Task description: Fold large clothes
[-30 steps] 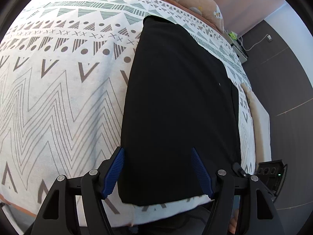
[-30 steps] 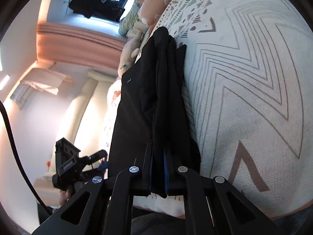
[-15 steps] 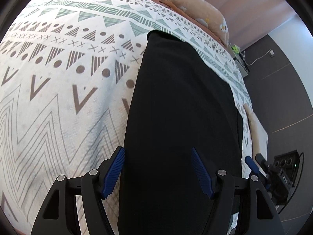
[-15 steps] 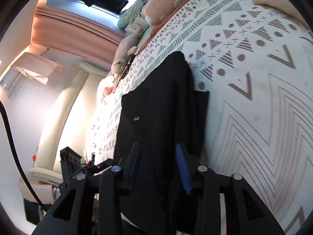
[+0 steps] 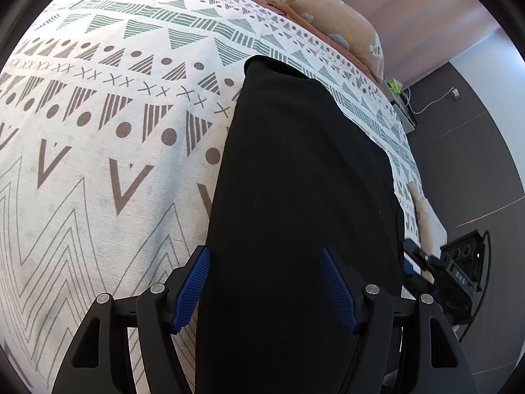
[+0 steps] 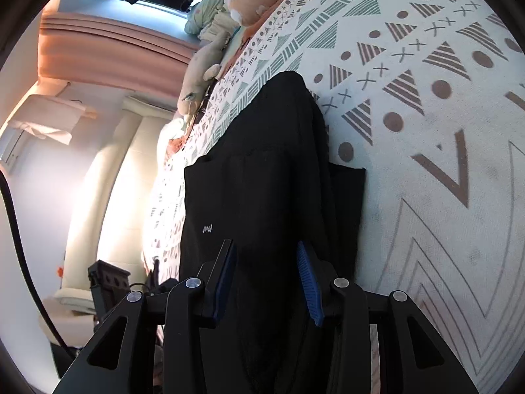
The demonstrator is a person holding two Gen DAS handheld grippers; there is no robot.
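Observation:
A black garment [image 5: 295,180] lies folded into a long strip on the patterned bedspread [image 5: 98,131]. My left gripper [image 5: 264,282] hovers over the strip's near end. Its blue pads [image 5: 193,289] stand wide apart, one over the strip's left edge and one over the cloth, pressing on nothing. In the right wrist view the same garment [image 6: 262,180] runs away from me, with a narrower flap [image 6: 349,203] showing along its right side. My right gripper [image 6: 265,279] is above it, jaws parted, with cloth below them but not pinched.
Plush toys and a peach pillow [image 5: 338,19] line the far end of the bed. The bed's edge and dark floor [image 5: 459,164] lie to the right in the left wrist view. The other gripper's black body [image 5: 459,272] shows at that edge. Curtains [image 6: 108,49] hang beyond the bed.
The right gripper, shut on a bunched fold of the black garment a second ago, has let it go and moved over the now flatter cloth. The left gripper has crept forward along the strip.

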